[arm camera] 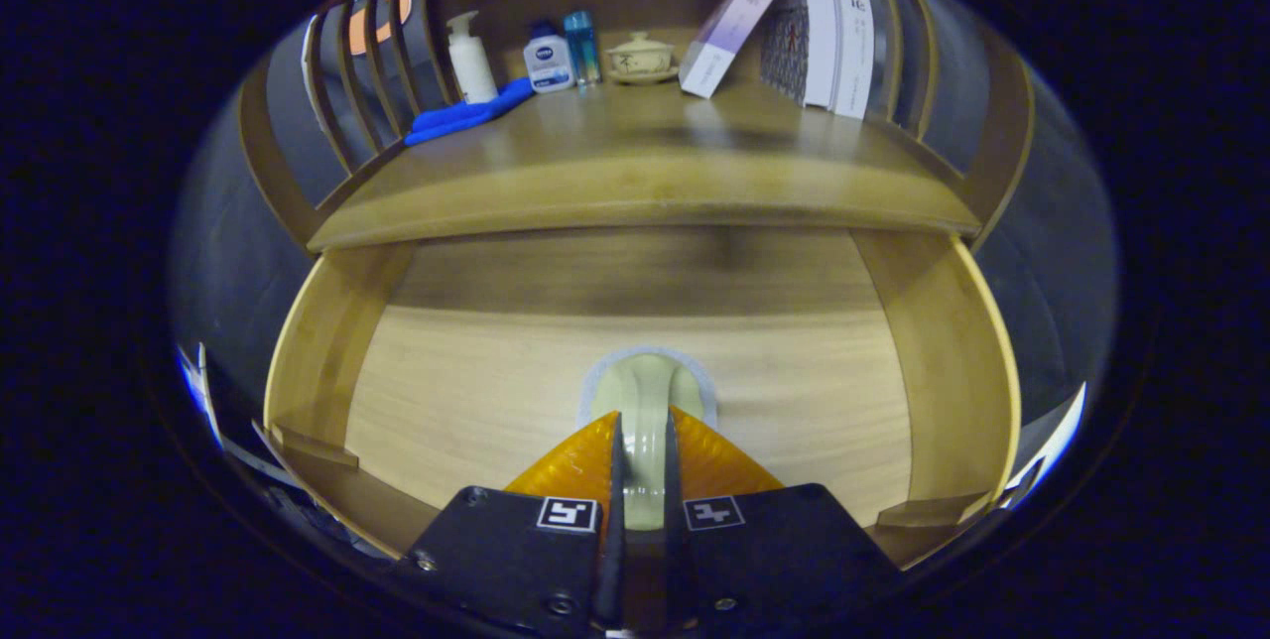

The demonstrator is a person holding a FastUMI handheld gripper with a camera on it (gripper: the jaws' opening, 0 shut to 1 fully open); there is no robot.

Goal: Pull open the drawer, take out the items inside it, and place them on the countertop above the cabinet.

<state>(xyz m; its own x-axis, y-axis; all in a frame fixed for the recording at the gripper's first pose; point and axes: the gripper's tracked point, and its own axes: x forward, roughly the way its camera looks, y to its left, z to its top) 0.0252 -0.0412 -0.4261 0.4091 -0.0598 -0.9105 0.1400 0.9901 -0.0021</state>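
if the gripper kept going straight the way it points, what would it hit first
The gripper is shut on a pale cup; straight ahead that cup would likely meet the open drawer's floor or back wall first, though depth is unclear.

Your tool (643, 441) sits over the open drawer (476, 391), its fingers closed on the cup (645, 396) between them. Beyond the drawer lies the counter (635, 173). Along its back, left to right: cloth (466, 113), pump bottle (470, 59), two small bottles (561, 54), lidded bowl (640, 56), leaning box (734, 24), upright books (828, 34).
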